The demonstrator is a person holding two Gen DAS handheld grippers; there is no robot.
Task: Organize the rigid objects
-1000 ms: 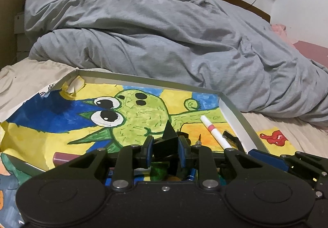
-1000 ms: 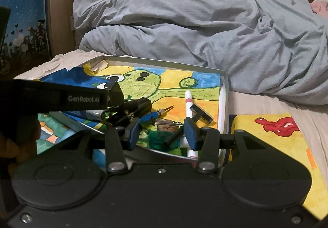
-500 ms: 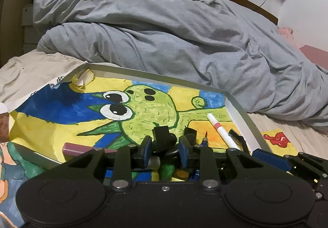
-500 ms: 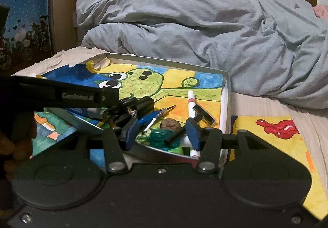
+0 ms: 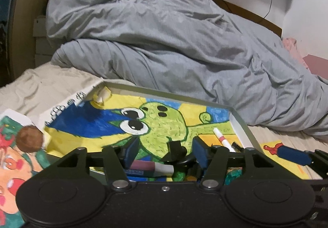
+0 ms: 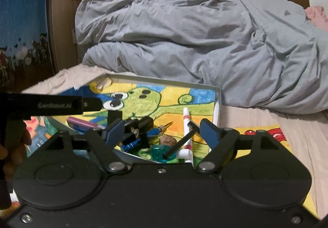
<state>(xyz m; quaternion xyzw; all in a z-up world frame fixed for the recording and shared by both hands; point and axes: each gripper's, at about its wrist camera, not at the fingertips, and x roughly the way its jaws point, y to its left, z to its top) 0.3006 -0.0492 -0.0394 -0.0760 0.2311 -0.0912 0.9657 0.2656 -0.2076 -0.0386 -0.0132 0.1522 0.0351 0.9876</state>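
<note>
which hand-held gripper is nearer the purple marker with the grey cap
Left. The purple marker with the grey cap lies between the left hand-held gripper's open fingers; the right hand-held gripper sits off to its right.

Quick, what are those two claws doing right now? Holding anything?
Left claw: open, holding nothing, above the tray.
Right claw: open, holding nothing, above the tray's clutter.
</note>
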